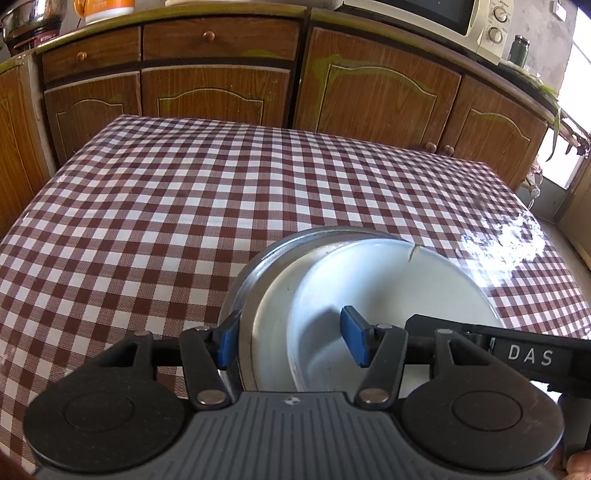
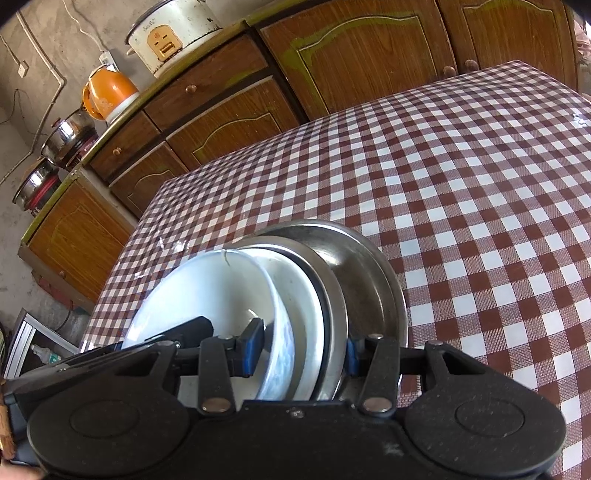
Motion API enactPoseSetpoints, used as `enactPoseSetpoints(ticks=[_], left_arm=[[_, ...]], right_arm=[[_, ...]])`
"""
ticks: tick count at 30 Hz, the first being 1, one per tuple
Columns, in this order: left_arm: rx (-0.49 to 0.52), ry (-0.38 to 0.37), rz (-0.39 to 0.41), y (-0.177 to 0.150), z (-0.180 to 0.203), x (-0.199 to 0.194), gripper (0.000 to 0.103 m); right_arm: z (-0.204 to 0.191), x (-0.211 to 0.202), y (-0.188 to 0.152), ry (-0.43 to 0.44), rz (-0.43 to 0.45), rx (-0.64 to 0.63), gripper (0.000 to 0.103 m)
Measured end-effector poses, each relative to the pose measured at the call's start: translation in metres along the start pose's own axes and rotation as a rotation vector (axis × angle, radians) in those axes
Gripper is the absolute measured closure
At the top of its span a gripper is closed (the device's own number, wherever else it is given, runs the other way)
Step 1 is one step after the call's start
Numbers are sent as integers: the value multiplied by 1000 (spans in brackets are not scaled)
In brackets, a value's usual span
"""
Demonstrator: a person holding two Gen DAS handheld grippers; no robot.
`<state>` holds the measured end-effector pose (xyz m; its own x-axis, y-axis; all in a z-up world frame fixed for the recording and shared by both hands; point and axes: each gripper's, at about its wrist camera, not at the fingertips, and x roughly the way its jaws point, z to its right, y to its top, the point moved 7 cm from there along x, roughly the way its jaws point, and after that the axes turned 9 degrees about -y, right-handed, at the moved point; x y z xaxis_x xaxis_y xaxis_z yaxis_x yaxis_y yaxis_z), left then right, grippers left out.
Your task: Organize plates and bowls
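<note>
- Table (image 1: pixel 184 206): covered by a glossy cloth in brown and white checks; wooden cabinets (image 1: pixel 221 96) stand behind its far edge.
- Stack of dishes: nested near the table's near edge, in both wrist views. Outermost is a metal bowl (image 2: pixel 365 273); inside it sits a metal plate (image 2: pixel 332 302), then a white plate (image 2: pixel 306 295), and innermost a white bowl (image 1: pixel 388 280).
- White bowl: its rim shows a crack at the far side (image 1: pixel 413 253); in the right wrist view it sits tilted toward the left of the stack.
- Left gripper (image 1: pixel 291 341): its blue pads straddle the left side of the stack, one finger (image 1: pixel 226 341) outside the metal bowl's wall, the other (image 1: pixel 354 341) inside the white bowl. The jaws stand partly spread across the nested rims; whether the pads press on them cannot be told.
- Right gripper (image 2: pixel 301 350): one pad (image 2: pixel 253 349) lies inside the white bowl, the other (image 2: pixel 351 356) against the outside of the metal rims. It appears to pinch the stacked rims between them.
- Counter items: an orange kettle (image 2: pixel 110 94), a white rice cooker (image 2: pixel 173 33) and two steel pots (image 2: pixel 70 136) stand on the cabinets; a microwave (image 1: pixel 461 18) sits at the right.
</note>
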<state>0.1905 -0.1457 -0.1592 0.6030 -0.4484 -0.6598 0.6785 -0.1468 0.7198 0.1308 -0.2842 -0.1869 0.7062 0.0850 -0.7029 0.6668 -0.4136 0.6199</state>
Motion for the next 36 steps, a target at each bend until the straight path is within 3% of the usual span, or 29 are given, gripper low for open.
enactPoseSetpoints(ticks=[2,12,24,25,28,32,36], left_arm=[[45,23,9,1,4,1,48],[36,17,14,3,1,4,51],[55,26,36,7,4,-18,53],[61,29,42,7,5,-21,51],[75,36,65,8,11,-36,46],[65,36,90,4,18,-58,32],[64,41,107,-3,28,-76,20]], right_arm=[[-2,2,1,-10,6,-20,51],[-1,6,7,-20,6,-37,49],[-9,-35,18,-109,133,-181,44],[-10,-41,17,-119,146,-192,38],[-14,-59,14,-148,195,-237,33],[-14,-85,8,-167,235,-264,25],[-11,-110,0,-187,260,-287,24]])
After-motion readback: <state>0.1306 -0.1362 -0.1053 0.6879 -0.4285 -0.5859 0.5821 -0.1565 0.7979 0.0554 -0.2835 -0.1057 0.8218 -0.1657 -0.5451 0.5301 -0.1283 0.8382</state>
